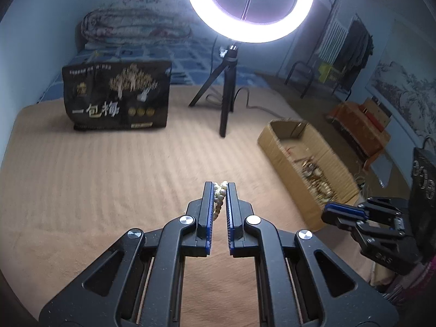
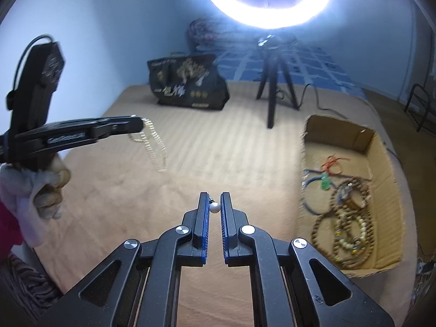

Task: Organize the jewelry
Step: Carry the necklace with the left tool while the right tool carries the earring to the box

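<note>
Between the left tongs (image 1: 220, 188), left wrist view: one strand of small cream pearl-like beads (image 1: 218, 201), pinched at the fingertips, jaws narrow, the strand running back down the gap. Ahead and to the right of these tongs: open brown cardboard box (image 1: 275, 141), beaded pieces heaped inside. Far ahead: black snack bag with gold tree print (image 1: 115, 96) to the left, bright ring light on black tripod (image 1: 226, 103) to the right, both standing on the beige ribbed bed cover (image 1: 109, 177). Right tongs (image 1: 331, 212) at the right, side-on; their state cannot be told from this view.

Between the right tongs (image 2: 214, 200), right wrist view: one small white pearl bead on a dark fitting (image 2: 214, 207), jaws narrow upon it. Up to the left, the left tongs hold the bead strand as a limp hanging loop, clear of the bed. Right of the right tongs, the box, holding brown and cream bead bracelets (image 2: 346, 229) and red and blue cords.

Handling, judged: both pieces light; strand limp, apt to swing and snag, best gripped across doubled beads. The single pearl is round and slippery, so best taken by its fitting.
</note>
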`<state>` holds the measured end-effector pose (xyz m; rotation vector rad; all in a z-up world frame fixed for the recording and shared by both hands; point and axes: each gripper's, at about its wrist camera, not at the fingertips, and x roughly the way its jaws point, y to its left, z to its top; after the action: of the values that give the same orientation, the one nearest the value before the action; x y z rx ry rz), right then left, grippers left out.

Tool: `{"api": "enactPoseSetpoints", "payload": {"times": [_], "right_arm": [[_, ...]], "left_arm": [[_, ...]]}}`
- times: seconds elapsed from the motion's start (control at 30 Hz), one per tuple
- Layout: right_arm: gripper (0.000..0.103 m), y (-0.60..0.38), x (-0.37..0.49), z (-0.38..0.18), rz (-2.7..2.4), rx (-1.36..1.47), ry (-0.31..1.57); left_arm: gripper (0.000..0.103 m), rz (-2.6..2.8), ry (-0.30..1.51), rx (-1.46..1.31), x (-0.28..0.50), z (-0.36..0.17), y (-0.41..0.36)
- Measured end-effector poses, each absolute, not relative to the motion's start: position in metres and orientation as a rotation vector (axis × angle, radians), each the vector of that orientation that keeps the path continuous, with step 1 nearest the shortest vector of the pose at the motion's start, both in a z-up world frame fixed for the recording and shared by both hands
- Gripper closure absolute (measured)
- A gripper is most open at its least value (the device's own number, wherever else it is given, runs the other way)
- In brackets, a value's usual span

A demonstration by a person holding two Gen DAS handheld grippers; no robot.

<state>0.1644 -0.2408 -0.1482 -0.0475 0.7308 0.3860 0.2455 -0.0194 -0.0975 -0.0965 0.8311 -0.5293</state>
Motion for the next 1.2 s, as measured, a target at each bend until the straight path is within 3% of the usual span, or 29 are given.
{"api": "enactPoseSetpoints", "payload": {"times": [0.7,1.2], "right_arm": [[0.096,-0.356,0.207,-0.103,0.173,0.114,0.626],[0.096,-0.391,0.248,-0.122,0.145,0.124,0.671]], "left_arm": [[0.097,-0.76,0.704,-0.085,0.222,-0.026,-0.131],[0.097,-0.82,0.738,-0.035,0.239,-0.043,-0.213]]}}
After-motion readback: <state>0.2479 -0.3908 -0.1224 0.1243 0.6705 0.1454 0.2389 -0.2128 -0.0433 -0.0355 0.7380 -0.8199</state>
